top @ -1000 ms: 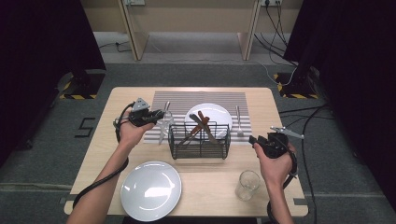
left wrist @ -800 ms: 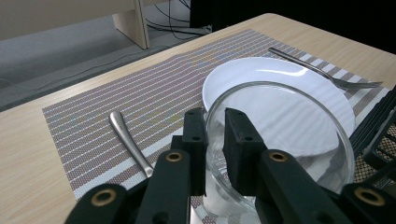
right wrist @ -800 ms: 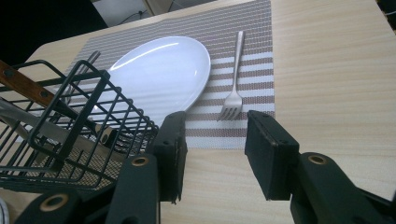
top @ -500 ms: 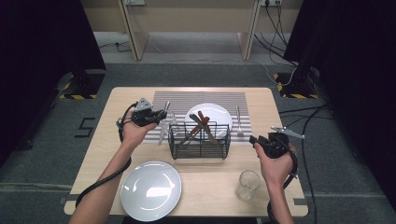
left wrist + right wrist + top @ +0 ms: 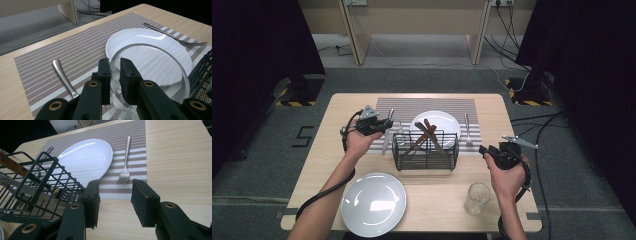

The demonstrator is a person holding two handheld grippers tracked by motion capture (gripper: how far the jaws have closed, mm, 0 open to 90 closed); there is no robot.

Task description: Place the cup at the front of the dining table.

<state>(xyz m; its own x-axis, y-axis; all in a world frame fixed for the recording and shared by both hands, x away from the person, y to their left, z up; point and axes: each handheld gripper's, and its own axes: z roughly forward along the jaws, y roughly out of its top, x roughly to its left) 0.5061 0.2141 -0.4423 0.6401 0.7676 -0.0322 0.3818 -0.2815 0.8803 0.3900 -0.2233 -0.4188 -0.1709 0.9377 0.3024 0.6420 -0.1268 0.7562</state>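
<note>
At the bench's [image 5: 512,107] near edge, the right claw [image 5: 113,195] hangs with jaws apart and empty, while farther off the left claw [image 5: 115,72] clamps a glass's [image 5: 150,75] rim beside the wire basket [image 5: 426,150]

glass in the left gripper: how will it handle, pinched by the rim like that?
Probably slippery: the left gripper pinches only the glass's thin smooth wall. Likely fragile, being clear glass. It hangs tilted over the placemat, so it may swing or slip.
</note>
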